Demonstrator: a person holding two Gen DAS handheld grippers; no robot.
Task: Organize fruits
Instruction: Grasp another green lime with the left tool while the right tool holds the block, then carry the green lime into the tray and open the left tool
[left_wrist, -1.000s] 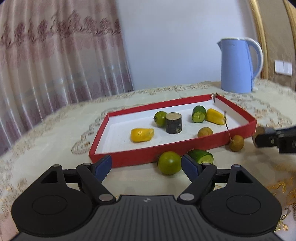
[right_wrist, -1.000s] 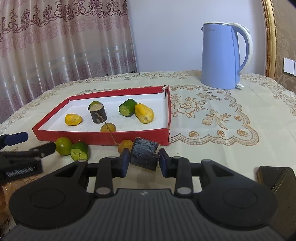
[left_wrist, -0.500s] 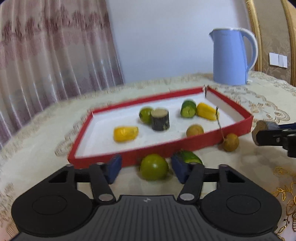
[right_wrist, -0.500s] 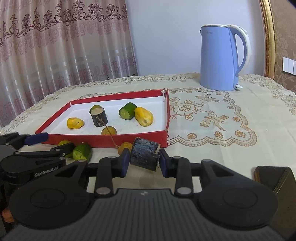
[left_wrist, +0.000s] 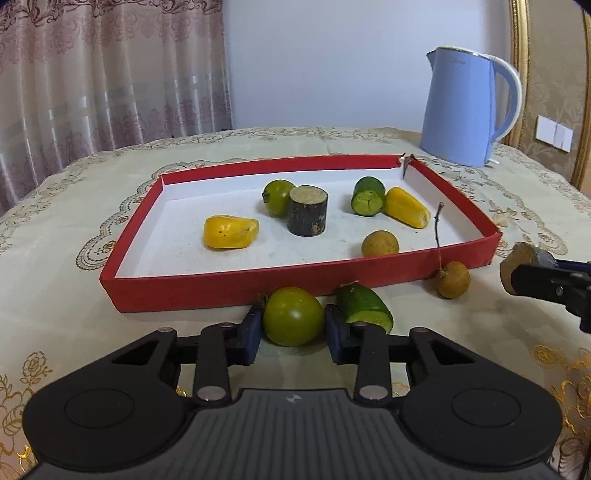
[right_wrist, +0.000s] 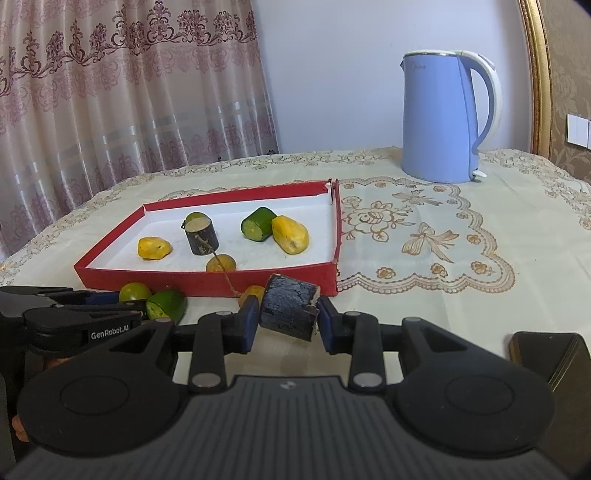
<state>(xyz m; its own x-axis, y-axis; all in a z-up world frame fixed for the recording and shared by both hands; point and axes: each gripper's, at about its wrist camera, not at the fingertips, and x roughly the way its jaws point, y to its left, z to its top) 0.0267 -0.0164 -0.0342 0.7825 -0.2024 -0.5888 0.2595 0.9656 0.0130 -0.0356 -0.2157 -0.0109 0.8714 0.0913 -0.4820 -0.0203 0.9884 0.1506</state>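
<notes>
- left tool (left_wrist: 293, 330) pinches the green fruit (left_wrist: 293, 316) on the counter (left_wrist: 55, 258), likely bound for the red tray (left_wrist: 236, 291).
- right tool (right_wrist: 284, 321) pinches a dark log piece (right_wrist: 288, 312), held clear of the counter.

Matte black plastic on both claws: left claw (left_wrist: 293, 326), right claw (right_wrist: 284, 319). Ribbed centre plate bearing a small pale logo, flanked by two round housings with recessed discs. Silver screw heads at the linkage pivots. Dark blue pads (left_wrist: 252, 332) on the fingers. White "GenRobot.AI" lettering along the left claw's side in the right wrist view.
</notes>
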